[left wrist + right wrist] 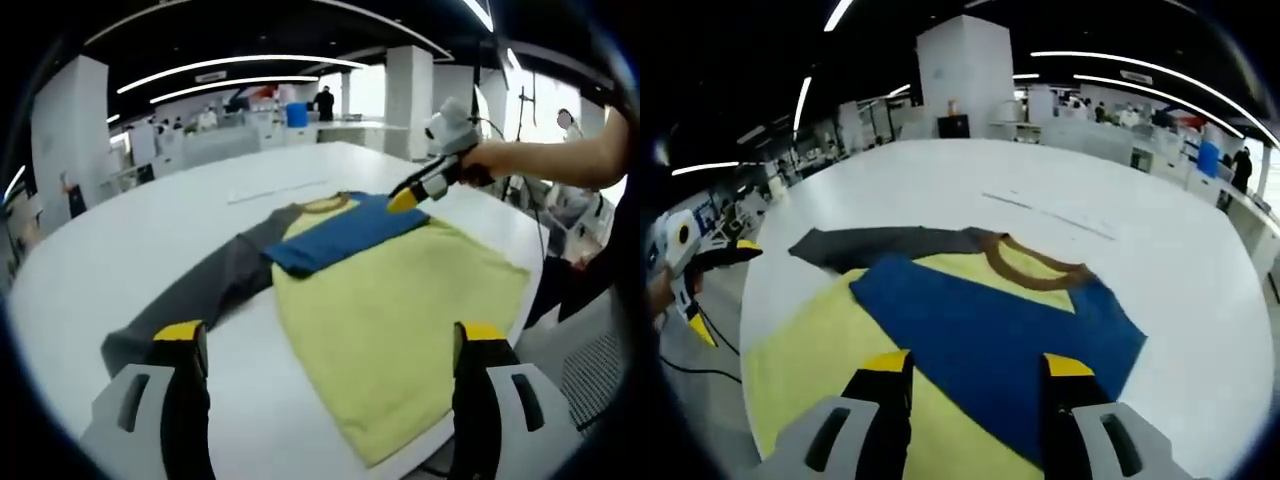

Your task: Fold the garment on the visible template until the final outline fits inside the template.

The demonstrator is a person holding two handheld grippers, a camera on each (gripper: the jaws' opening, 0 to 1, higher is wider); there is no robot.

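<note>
Yellow cotton shirt (400,320) with grey sleeve (200,295), blue folded sleeve (990,335) and brown collar (1035,268), spread flat mid-frame on white round table (130,240). Left tongs (330,345) apart at frame bottom, above shirt. Right tongs (975,368) apart over blue sleeve.

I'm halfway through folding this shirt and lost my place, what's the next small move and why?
Probably bring the left gripper to the grey sleeve and fold it in across the yellow body. The blue sleeve already lies folded over the chest, while the grey one lies stretched out flat on the white table. The left gripper is open and holds nothing.
</note>
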